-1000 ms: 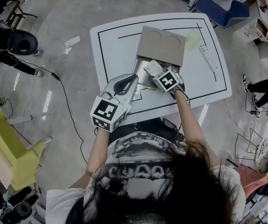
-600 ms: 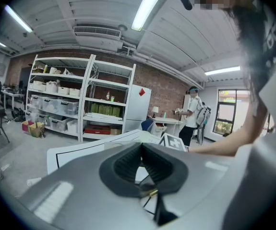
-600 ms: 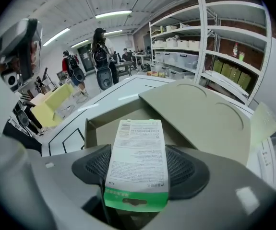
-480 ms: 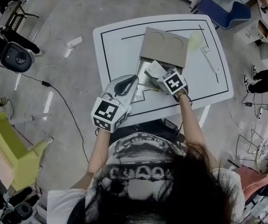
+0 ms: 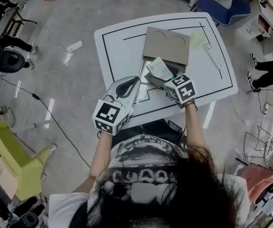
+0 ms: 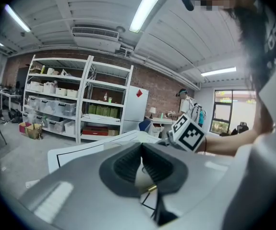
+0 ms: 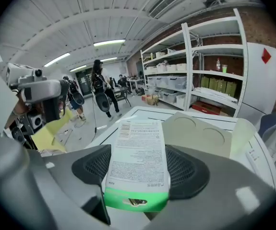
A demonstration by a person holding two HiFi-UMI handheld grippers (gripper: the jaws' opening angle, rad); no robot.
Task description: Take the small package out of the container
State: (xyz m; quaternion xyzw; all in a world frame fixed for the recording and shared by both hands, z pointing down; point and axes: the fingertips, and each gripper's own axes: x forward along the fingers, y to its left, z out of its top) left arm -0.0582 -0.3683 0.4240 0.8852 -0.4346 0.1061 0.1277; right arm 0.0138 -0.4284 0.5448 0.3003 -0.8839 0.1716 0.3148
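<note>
A: What is seen at the left?

B: The left hand-held gripper (image 5: 129, 85) is held over the near part of the white tabletop with a black outline (image 5: 117, 51), just left of the container. Its jaws are pressed together, and nothing is caught between them.

A: And where is the small package found?

B: The small white printed package with a green end (image 5: 159, 69) is clamped between the jaws of the right hand-held gripper (image 5: 168, 82), with the green end nearest the gripper body. It is held over the open front of the flat grey-brown cardboard container (image 5: 166, 45), whose lid with two round impressions is tipped back beyond it. It appears raised in the right gripper view, but whether it is fully clear of the rim cannot be settled.

A: How is its long axis laid?

B: It is run straight out along the jaws, away from the person, so the free end is pointed at the raised lid.

A: Which relation is to be minded next?

B: Probably that one. Since the lid is stood just ahead of the free end, a withdrawal toward the person or sideways onto bare tabletop is judged safer. The right gripper is already committed, and the left is not needed.
</note>
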